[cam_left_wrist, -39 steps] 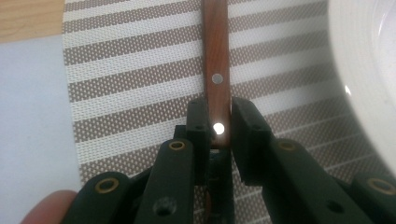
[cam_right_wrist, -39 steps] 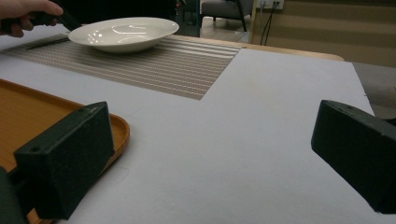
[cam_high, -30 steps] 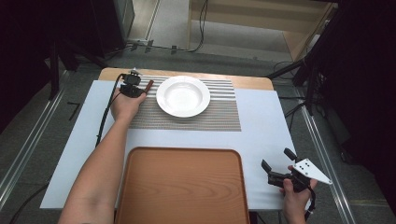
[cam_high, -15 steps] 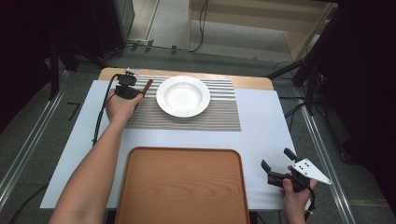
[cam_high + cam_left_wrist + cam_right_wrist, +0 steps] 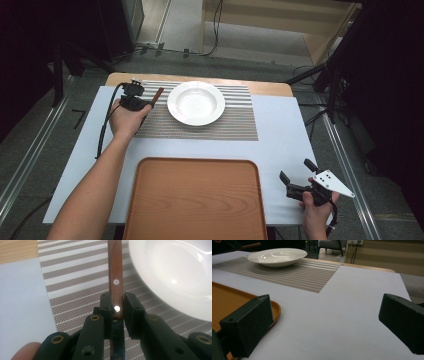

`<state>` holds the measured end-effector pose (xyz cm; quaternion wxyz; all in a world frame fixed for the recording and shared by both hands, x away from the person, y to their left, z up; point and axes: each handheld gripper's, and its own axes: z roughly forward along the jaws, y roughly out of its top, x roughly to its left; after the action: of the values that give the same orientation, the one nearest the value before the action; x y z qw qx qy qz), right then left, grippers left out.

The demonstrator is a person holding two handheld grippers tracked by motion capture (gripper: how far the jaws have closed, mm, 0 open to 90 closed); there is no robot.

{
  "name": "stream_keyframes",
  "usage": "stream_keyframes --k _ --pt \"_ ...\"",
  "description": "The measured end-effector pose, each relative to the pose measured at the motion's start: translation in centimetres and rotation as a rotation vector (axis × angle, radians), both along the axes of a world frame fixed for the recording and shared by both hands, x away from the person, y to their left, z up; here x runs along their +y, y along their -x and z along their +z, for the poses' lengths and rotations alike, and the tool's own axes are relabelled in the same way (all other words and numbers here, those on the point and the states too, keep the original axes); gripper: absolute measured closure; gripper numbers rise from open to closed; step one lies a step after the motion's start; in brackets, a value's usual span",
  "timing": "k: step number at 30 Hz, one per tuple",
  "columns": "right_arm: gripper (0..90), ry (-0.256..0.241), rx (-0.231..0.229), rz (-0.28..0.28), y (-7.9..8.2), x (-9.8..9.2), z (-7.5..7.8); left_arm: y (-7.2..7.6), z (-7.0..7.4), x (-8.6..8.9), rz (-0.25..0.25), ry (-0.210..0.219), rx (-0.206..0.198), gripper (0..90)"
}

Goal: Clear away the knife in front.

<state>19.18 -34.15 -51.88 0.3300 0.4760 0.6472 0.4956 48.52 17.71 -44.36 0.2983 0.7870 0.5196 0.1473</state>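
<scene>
The left gripper [image 5: 144, 103] is clamped on a knife handle [image 5: 115, 277], a flat slat of reddish-brown wood with bright metal rivets, which lies over the left edge of the striped placemat [image 5: 210, 125] at the far left of the bench [image 5: 285, 135]. In the left gripper view the black jaws pinch the handle from both sides near one rivet, and the wood runs straight ahead just beside the rim of the white plate [image 5: 175, 277] without clearly touching it. The plate [image 5: 196, 103] is round, glossy and shallow, with a broad rim, and sits on the woven mat of brown and pale stripes; it stands close on the handle's right. Nearer the person lies a wooden tray [image 5: 195, 200], rectangular with rounded corners, a raised lip and visible grain, on the smooth pale bench cover. The right gripper [image 5: 297, 176] is held at the near right corner, well apart from the plate, with its blocky matte jaws spread wide and nothing between them; the tray's corner [image 5: 274, 310] lies just beside its one jaw.
</scene>
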Motion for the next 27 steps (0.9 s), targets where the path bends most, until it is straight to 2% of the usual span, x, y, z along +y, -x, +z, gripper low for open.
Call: stream_keyframes --k 8,27 --pt "0.0 -0.001 0.0 0.001 0.0 0.0 0.0 2.0 0.4 -0.5 -0.037 -0.017 -0.017 76.7" --pt "0.0 0.002 -0.001 0.001 0.0 0.0 0.0 7.4 1.9 -1.5 -0.105 -0.009 -0.074 76.7"
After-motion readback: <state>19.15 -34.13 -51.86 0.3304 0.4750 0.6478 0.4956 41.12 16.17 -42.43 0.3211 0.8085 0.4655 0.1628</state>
